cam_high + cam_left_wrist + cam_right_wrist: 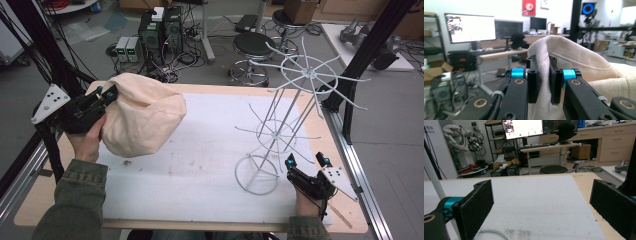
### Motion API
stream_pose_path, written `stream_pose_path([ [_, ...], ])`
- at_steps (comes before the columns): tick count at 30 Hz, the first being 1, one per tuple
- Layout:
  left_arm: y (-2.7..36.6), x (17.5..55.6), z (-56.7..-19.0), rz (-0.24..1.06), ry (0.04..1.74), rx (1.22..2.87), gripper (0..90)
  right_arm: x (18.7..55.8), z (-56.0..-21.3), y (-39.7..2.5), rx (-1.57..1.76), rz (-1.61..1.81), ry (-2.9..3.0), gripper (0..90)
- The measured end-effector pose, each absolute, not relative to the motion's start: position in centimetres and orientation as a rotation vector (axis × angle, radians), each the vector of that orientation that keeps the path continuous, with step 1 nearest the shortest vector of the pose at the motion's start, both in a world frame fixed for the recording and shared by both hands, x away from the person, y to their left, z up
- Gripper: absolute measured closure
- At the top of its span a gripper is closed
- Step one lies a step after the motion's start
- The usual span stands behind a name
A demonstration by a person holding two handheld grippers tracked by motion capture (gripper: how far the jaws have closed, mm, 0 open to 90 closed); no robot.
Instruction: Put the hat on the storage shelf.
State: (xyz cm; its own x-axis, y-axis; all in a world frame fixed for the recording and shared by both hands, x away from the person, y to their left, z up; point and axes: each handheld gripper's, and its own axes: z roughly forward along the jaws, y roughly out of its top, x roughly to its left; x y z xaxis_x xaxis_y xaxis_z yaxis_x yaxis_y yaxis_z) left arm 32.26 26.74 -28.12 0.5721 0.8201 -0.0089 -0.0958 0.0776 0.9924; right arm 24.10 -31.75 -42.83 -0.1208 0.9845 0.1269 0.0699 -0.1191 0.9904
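A left gripper (111, 92) clamps a cream cloth bag (140, 117) above the white foam mat (210, 150); right gripper (306, 161) gapes beside a white wire rack (280, 135).

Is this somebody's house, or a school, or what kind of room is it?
Most likely a robotics lab or workshop, not a house. Computer towers sit on the floor amid tangled cables, big monitors stand on a desk, and a white robot arm rests on shelving. The person works at a table with handheld grippers.
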Motion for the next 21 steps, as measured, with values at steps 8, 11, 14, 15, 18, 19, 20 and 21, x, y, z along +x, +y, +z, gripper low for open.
stream_pose_path([
  [8, 24.9, 32.0, -26.5, 0.737, 0.638, 1.266, 81.1, 24.1, -42.8, -31.8, 1.287, 1.366, 1.285, 4.3],
  [11, 24.4, 32.1, -26.2, 0.741, 0.629, 1.257, 81.1, 24.1, -42.8, -31.8, 1.288, 1.367, 1.286, 4.4],
  [14, 23.8, 32.3, -26.0, 0.720, 0.623, 1.237, 81.2, 24.1, -42.9, -31.7, 1.292, 1.373, 1.289, 4.4],
  [15, 23.6, 32.4, -26.0, 0.713, 0.618, 1.225, 81.2, 24.1, -42.9, -31.7, 1.292, 1.373, 1.289, 4.4],
  [18, 23.0, 32.6, -25.6, 0.679, 0.604, 1.185, 81.1, 24.1, -42.9, -31.7, 1.294, 1.374, 1.287, 4.4],
  [19, 22.7, 32.7, -25.4, 0.668, 0.601, 1.172, 81.2, 24.1, -42.9, -31.7, 1.293, 1.375, 1.287, 4.3],
  [20, 22.5, 32.7, -25.2, 0.661, 0.596, 1.162, 81.2, 24.1, -42.9, -31.7, 1.293, 1.375, 1.287, 4.3],
  [21, 22.3, 32.8, -25.0, 0.652, 0.591, 1.153, 81.2, 24.1, -42.9, -31.7, 1.293, 1.374, 1.289, 4.4],
])
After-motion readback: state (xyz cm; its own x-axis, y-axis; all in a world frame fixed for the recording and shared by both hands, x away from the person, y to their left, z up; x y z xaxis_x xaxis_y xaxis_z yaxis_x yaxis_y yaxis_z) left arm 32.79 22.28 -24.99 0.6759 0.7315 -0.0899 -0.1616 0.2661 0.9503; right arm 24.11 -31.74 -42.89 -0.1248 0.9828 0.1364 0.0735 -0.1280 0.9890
